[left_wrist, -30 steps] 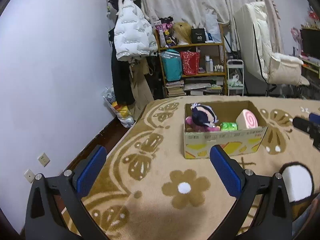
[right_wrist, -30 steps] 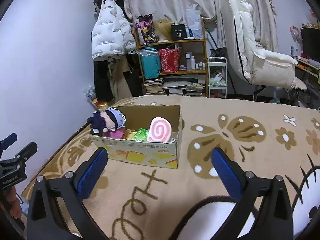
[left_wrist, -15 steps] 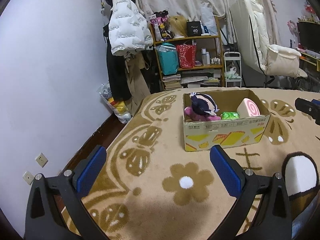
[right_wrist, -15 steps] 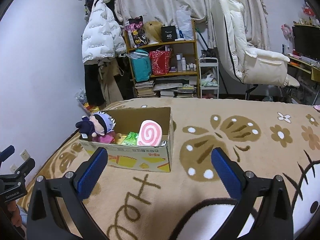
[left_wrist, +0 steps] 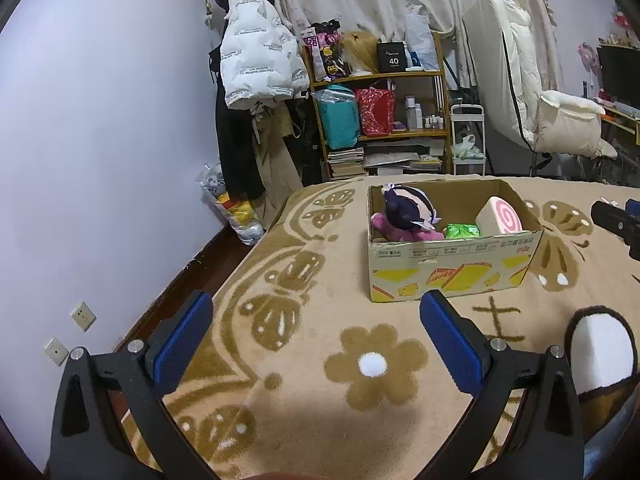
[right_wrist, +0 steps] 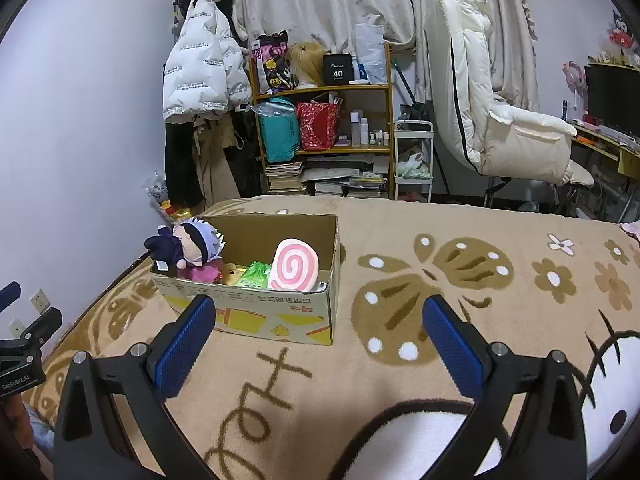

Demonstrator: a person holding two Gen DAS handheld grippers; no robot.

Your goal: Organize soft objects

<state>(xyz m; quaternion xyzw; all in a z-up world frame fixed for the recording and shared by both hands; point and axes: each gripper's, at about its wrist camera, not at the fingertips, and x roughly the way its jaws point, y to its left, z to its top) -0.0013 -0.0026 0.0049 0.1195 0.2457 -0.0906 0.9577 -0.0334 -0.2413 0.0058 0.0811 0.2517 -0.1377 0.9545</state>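
Evidently finished: plush toys [right_wrist: 192,252] sit gathered in the cardboard box [right_wrist: 276,320]; left hand-held gripper [left_wrist: 316,332] and right hand-held gripper [right_wrist: 318,334] hover spread, empty

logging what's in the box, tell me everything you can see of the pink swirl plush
The swirl plush is a round, thick disc like a roll-cake slice: pink face with a white spiral, cream sides, soft fabric. It stands on edge, tilted, in the box at the end away from the doll, its face against the front wall, beside a green packet. No gripper touches it.

Matt cardboard box [right_wrist: 256,320] w/ plush toys (fuzzy) on fleecy blanket [right_wrist: 460,224].
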